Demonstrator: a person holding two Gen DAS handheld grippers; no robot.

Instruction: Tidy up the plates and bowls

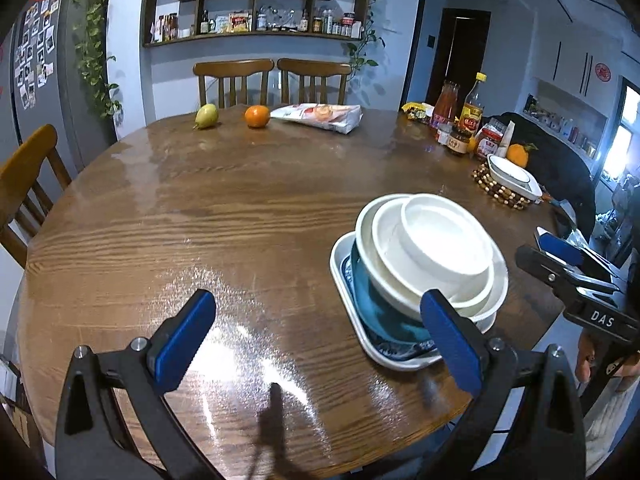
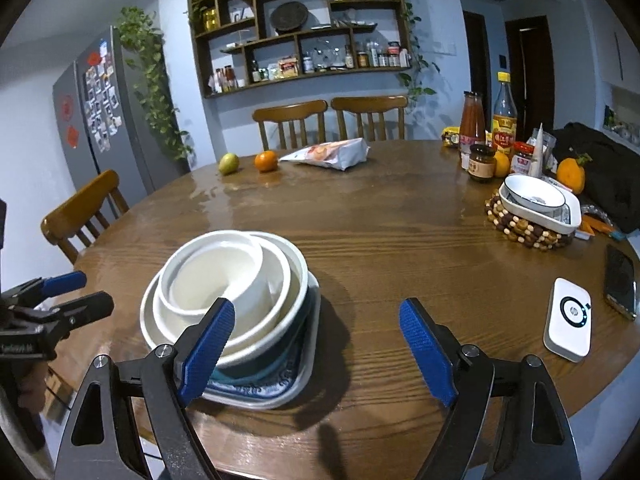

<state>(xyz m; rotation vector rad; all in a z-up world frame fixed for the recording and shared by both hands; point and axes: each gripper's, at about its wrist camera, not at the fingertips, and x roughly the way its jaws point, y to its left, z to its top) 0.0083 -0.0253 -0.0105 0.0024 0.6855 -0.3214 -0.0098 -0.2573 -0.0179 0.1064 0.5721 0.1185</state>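
A stack of white bowls [image 1: 436, 252] sits in a blue bowl on a square white plate [image 1: 340, 268] with a blue pattern, at the near right of the round wooden table [image 1: 200, 220]. It also shows in the right wrist view [image 2: 224, 284]. My left gripper [image 1: 316, 340] is open and empty, just left of the stack. My right gripper [image 2: 316, 348] is open and empty, just right of the stack. A second white bowl in a square dish [image 2: 540, 204] rests on a beaded trivet [image 2: 520, 232] at the far right.
A pear [image 1: 207, 116], an orange [image 1: 257, 116] and a snack bag [image 1: 320, 116] lie at the far edge. Bottles and jars [image 1: 460, 120] stand at the back right. A white device [image 2: 568, 320] and a phone [image 2: 620, 288] lie at the right. Chairs surround the table.
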